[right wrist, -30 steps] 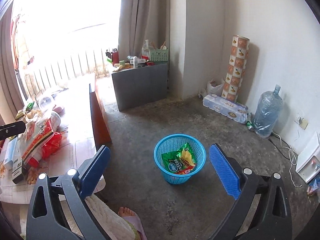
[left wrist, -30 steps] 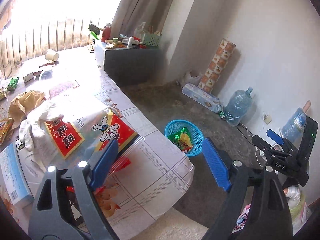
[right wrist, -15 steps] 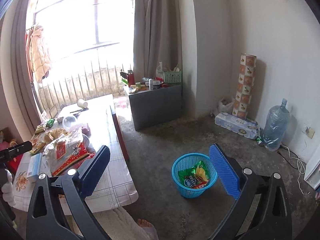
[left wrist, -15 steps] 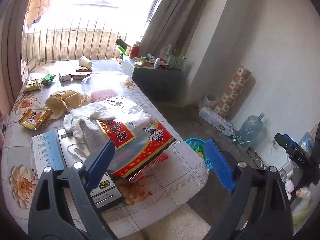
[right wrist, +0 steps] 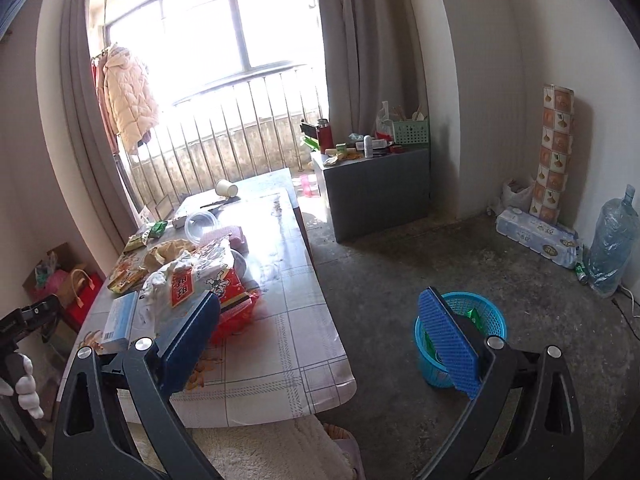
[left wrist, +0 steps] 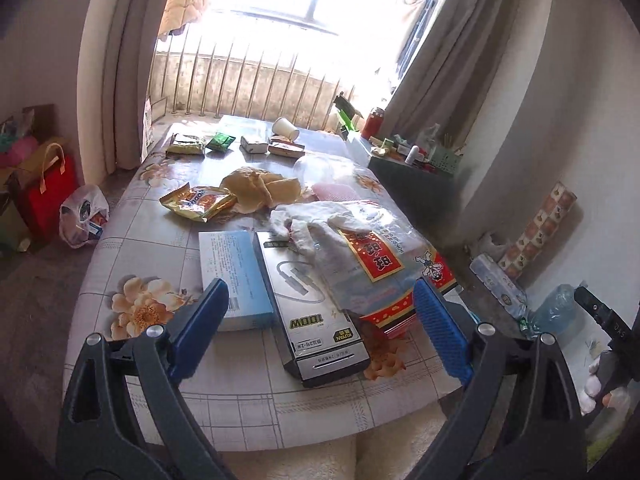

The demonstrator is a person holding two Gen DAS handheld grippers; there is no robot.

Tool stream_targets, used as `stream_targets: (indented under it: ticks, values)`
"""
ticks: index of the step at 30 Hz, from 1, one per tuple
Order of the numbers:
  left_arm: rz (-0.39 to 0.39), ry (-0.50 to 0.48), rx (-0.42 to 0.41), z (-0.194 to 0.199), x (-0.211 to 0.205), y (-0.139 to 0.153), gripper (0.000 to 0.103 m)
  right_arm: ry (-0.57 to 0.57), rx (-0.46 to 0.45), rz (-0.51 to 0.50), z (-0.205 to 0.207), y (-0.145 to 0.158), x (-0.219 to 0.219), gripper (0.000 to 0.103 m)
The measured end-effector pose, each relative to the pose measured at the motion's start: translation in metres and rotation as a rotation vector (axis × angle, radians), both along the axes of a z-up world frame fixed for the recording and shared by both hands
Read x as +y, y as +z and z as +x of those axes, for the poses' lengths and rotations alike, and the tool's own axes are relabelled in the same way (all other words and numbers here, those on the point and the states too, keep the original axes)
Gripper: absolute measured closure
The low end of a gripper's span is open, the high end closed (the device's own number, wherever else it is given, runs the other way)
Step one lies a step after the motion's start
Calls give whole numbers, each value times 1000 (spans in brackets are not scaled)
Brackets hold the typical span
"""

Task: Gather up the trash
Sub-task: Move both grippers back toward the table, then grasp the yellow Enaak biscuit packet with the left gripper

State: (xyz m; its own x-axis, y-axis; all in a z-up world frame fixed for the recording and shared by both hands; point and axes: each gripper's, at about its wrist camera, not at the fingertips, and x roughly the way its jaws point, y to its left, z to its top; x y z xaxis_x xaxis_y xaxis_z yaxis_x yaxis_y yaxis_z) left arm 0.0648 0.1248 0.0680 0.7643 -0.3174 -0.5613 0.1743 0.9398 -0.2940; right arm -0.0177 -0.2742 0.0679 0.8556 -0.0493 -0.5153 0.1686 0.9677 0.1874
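Observation:
My left gripper (left wrist: 320, 328) is open and empty, held above the near end of a low table (left wrist: 248, 400). Below it lie a silver box marked 100W (left wrist: 316, 320), a light blue box (left wrist: 236, 276) and a large red and clear snack bag (left wrist: 380, 264) with white gloves (left wrist: 312, 224) on it. A yellow snack wrapper (left wrist: 196, 202) and crumpled brown paper (left wrist: 260, 190) lie farther back. My right gripper (right wrist: 320, 340) is open and empty, beside the table. A blue trash basket (right wrist: 476, 328) with wrappers inside stands on the floor behind its right finger.
A paper cup (left wrist: 286, 128), small boxes (left wrist: 254, 145) and green packets (left wrist: 219, 142) sit at the table's far end. A grey cabinet (right wrist: 376, 188) stands by the curtain. A water bottle (right wrist: 610, 248), tissue pack (right wrist: 536, 236) and patterned roll (right wrist: 554, 148) line the right wall. Red bag (left wrist: 48, 188) on floor left.
Both grippers have pulled back and tilted up. The left view swung from the basket and table edge to the whole tabletop. The basket has slid behind the right gripper's right finger.

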Motion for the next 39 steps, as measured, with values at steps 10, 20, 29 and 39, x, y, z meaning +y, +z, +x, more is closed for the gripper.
stream_targets:
  ticks: [10, 20, 29, 39]
  values:
    - [40, 135, 56, 28, 47, -20, 14, 140, 110, 56, 61, -23, 35, 6]
    - [-111, 209, 133, 102, 88, -38, 14, 194, 188, 32, 108, -33, 53, 6]
    - [-426, 340, 399, 220, 145, -98, 33, 208, 221, 17, 139, -34, 57, 7]
    - [-573, 405, 522, 264, 149, -148, 52, 179, 249, 2, 163, -38, 50, 7]
